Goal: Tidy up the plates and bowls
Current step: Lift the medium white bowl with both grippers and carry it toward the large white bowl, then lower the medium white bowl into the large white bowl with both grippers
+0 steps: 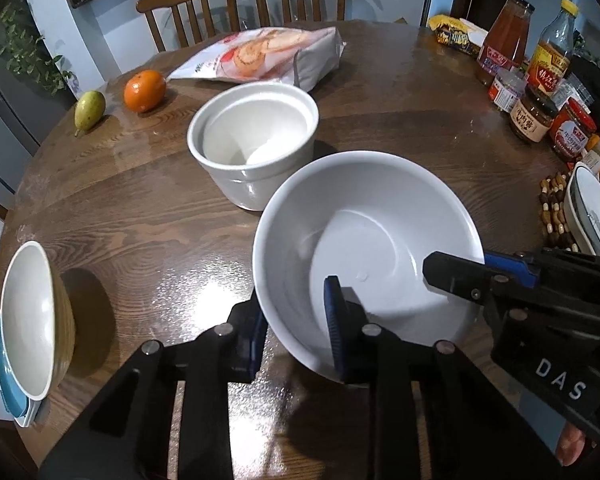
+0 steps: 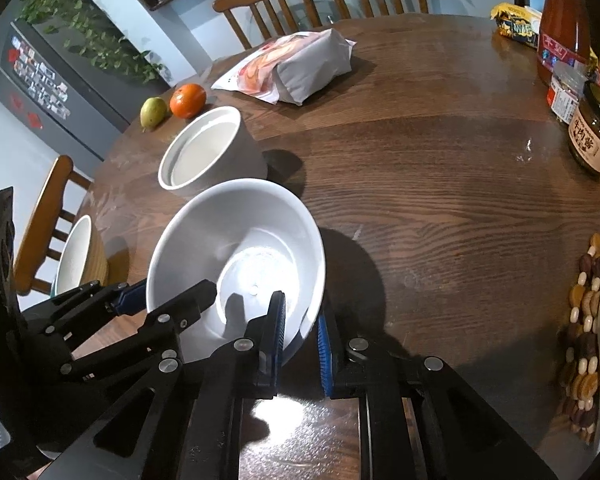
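A wide white bowl (image 1: 380, 208) sits on the round wooden table (image 1: 140, 208), and both grippers hold its rim. My left gripper (image 1: 296, 332) is shut on the near-left rim, one blue pad inside the bowl and one outside. My right gripper (image 2: 300, 340) is shut on the near-right rim of the same bowl (image 2: 240, 216). It shows in the left wrist view as black fingers (image 1: 440, 272) over the right rim. Behind stands a deep white bowl (image 1: 252, 148) with a smaller white bowl nested inside. A ribbed tan bowl (image 1: 32, 320) rests on blue and white plates (image 1: 8, 380) at the left edge.
A blue-rimmed bowl (image 1: 592, 216) sits on a beaded trivet (image 1: 556, 208) at the right. Jars and bottles (image 1: 532, 112) crowd the far right. An orange (image 1: 145, 91), a pear (image 1: 89, 109) and a snack bag (image 1: 268, 56) lie at the back. Chairs (image 1: 188, 4) ring the table.
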### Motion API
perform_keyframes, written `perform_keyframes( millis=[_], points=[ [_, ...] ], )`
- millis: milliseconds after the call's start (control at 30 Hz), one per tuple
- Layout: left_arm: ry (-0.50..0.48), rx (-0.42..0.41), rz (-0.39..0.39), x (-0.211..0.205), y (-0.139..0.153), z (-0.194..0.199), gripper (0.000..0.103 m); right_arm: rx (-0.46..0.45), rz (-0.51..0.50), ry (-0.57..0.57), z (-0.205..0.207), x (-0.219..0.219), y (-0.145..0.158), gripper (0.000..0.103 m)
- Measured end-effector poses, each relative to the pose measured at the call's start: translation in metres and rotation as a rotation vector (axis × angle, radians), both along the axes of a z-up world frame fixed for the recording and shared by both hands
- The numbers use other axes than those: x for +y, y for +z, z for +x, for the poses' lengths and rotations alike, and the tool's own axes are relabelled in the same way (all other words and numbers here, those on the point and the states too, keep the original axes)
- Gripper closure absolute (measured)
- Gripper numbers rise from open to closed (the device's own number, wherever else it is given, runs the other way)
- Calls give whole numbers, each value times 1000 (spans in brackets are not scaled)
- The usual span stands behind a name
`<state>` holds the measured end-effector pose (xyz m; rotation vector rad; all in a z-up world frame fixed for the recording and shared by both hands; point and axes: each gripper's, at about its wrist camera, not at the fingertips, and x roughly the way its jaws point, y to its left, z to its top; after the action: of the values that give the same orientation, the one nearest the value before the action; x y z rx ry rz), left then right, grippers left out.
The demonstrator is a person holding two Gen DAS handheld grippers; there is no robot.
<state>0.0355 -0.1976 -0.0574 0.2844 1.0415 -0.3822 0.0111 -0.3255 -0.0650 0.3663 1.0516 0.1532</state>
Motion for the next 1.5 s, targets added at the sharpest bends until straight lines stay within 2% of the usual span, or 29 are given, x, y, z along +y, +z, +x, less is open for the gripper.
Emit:
perform_keyframes(
  millis=[867, 1167, 1500],
  points=[
    [78, -120, -90, 79, 55, -55, 78, -117, -97, 84, -45, 74, 61, 86],
    [134, -160, -99, 121, 70, -60, 78, -152, -104, 136, -45, 108, 74, 86],
    [217, -181, -107, 174, 77, -54, 78, -184, -120, 219, -31, 167, 90, 86]
  ],
)
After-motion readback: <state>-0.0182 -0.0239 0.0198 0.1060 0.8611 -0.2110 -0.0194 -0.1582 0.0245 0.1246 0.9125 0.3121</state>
